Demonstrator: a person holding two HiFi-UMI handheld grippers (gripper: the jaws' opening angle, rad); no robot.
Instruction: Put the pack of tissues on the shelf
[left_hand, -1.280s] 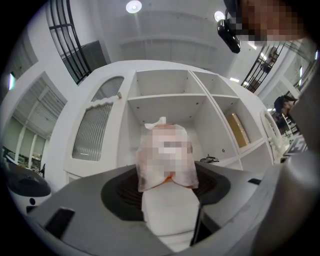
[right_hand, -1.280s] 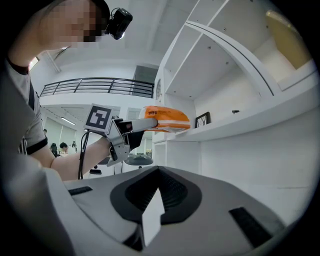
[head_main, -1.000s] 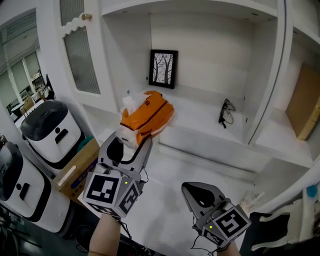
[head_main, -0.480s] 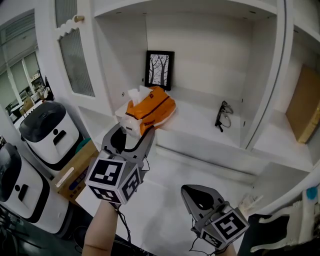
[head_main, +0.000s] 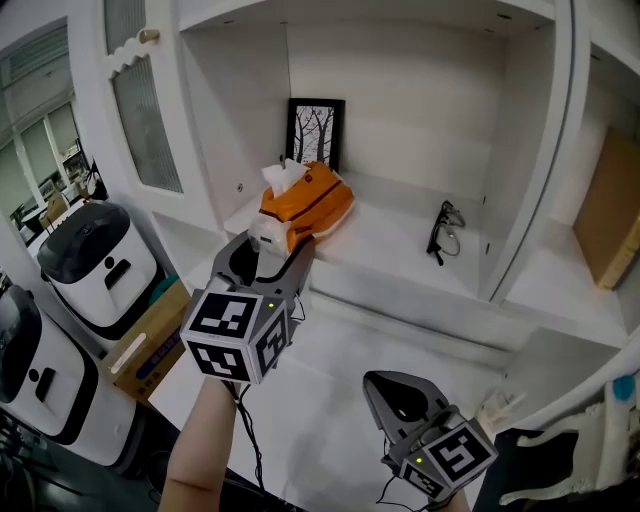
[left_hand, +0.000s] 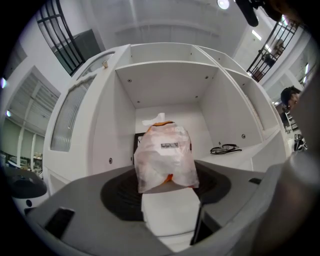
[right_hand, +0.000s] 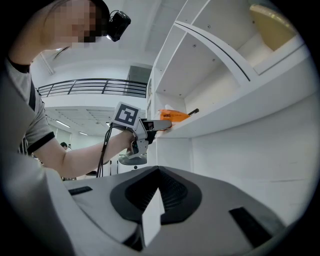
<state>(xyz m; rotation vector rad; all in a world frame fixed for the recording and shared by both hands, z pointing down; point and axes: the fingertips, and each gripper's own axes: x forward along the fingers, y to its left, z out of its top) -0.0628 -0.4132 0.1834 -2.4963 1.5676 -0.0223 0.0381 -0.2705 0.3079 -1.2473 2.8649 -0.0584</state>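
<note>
Where the head view looks steeply down into a white cabinet, the left tongs (head_main: 272, 245) reach level to the front left corner of the shelf (head_main: 400, 240) and are closed on the near end of the pack of tissues (head_main: 305, 200). The orange pack, with white tissue showing at its top, lies over that corner, in front of a black picture frame (head_main: 316, 133) with a tree print. Whether its underside rests on the board or hangs just above it cannot be told. In the left gripper view the pack (left_hand: 165, 157) fills the gap between the moderately spread jaws. Its clear wrapper end faces the camera and hides nearly all of the frame behind. Its lower part is covered by the white pad of one jaw. A pair of glasses (head_main: 440, 232) lies well to the right on the same shelf, near the partition. The right tongs (head_main: 392, 385) hang low, well apart from the shelf. In the right gripper view their jaws (right_hand: 152, 210) stand together with nothing between them. That view also shows the left tongs (right_hand: 160, 125) from the side at the shelf edge, with only an orange sliver of the pack (right_hand: 174, 115) above them. A brown board (head_main: 608, 205) in the next compartment is cut off by the picture's right edge. Two white machines with dark tops (head_main: 95, 255) at the left are too partial to name.
</note>
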